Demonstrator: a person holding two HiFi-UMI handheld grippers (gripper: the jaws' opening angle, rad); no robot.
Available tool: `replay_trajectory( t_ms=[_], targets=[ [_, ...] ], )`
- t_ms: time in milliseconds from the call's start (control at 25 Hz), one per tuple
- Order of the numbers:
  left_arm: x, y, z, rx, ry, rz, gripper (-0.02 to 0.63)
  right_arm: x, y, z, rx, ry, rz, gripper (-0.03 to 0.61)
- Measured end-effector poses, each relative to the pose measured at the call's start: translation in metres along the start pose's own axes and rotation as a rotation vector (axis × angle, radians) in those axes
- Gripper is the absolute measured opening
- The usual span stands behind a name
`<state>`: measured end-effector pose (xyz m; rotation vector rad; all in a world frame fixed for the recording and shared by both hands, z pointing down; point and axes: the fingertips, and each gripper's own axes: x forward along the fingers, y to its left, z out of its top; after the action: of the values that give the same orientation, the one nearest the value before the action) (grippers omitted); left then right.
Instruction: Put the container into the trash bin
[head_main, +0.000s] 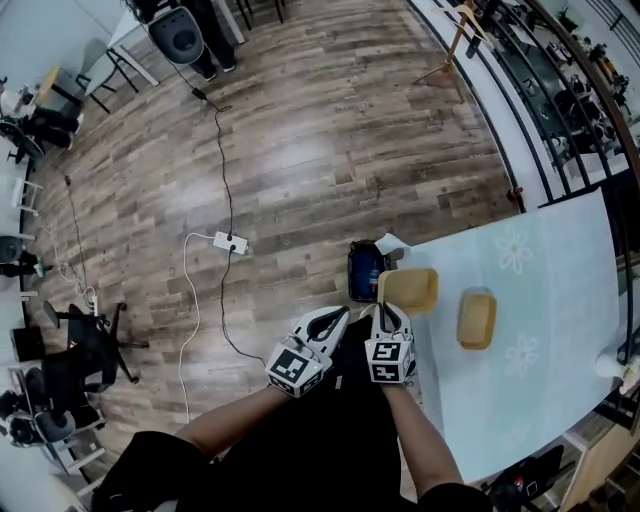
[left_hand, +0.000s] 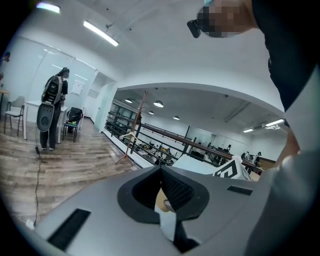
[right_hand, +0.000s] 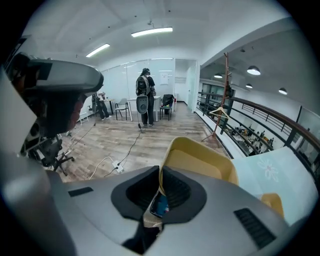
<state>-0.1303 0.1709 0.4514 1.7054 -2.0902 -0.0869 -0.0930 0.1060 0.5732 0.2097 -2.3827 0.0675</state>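
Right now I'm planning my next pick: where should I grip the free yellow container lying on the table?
Take the free yellow container by its thin long wall nearest the right claw, coming from above: it seems to lie open side up.

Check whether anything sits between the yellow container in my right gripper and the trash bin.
Nothing visible does. The container, clamped by the right gripper, hangs right beside the trash bin, whose mouth looks open. The left gripper is nearer the person, off that path.
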Motion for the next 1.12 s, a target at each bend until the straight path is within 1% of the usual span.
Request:
replay_trajectory(
  t_ms=[120, 240, 360, 480, 560, 680, 800, 880, 960, 1040, 1120],
  targets=[
    [0.023, 0.003, 0.009, 0.024, 0.015, -0.024, 0.011, 0.009, -0.005, 0.004, 0.026, 0.000, 0.018, 0.044],
    [0.043, 0.007, 0.013, 0.037, 0.033, -0.038, 0.011, 0.012, -0.005, 0.012, 0.019, -0.022, 0.028, 0.044],
    [0.055, 0.012, 0.018, 0.055, 0.049, -0.053, 0.011, 0.012, -0.001, 0.016, 0.019, -0.023, 0.038, 0.044],
    [0.064, 0.022, 0.025, 0.075, 0.056, -0.078, 0.011, 0.018, 0.003, 0.019, 0.052, -0.016, 0.026, 0.044],
    [0.070, 0.030, 0.025, 0.075, 0.067, -0.116, 0.011, 0.025, 0.007, 0.017, 0.083, 0.005, 0.000, 0.044],
    [0.081, 0.041, 0.019, 0.075, 0.100, -0.210, 0.011, 0.037, 0.009, 0.012, 0.127, 0.027, -0.071, 0.044],
    [0.085, 0.061, 0.026, 0.104, 0.133, -0.302, 0.011, 0.050, 0.014, 0.020, 0.178, 0.047, -0.171, 0.044],
    [0.079, 0.078, 0.033, 0.114, 0.141, -0.361, 0.011, 0.058, 0.021, 0.026, 0.247, 0.070, -0.230, 0.046],
    [0.074, 0.094, 0.037, 0.106, 0.157, -0.414, 0.011, 0.062, 0.027, 0.028, 0.328, 0.087, -0.301, 0.044],
    [0.069, 0.106, 0.038, 0.112, 0.176, -0.470, 0.011, 0.064, 0.031, 0.023, 0.414, 0.098, -0.377, 0.044],
    [0.068, 0.115, 0.037, 0.133, 0.194, -0.511, 0.011, 0.068, 0.034, 0.018, 0.492, 0.106, -0.436, 0.044]
  ],
)
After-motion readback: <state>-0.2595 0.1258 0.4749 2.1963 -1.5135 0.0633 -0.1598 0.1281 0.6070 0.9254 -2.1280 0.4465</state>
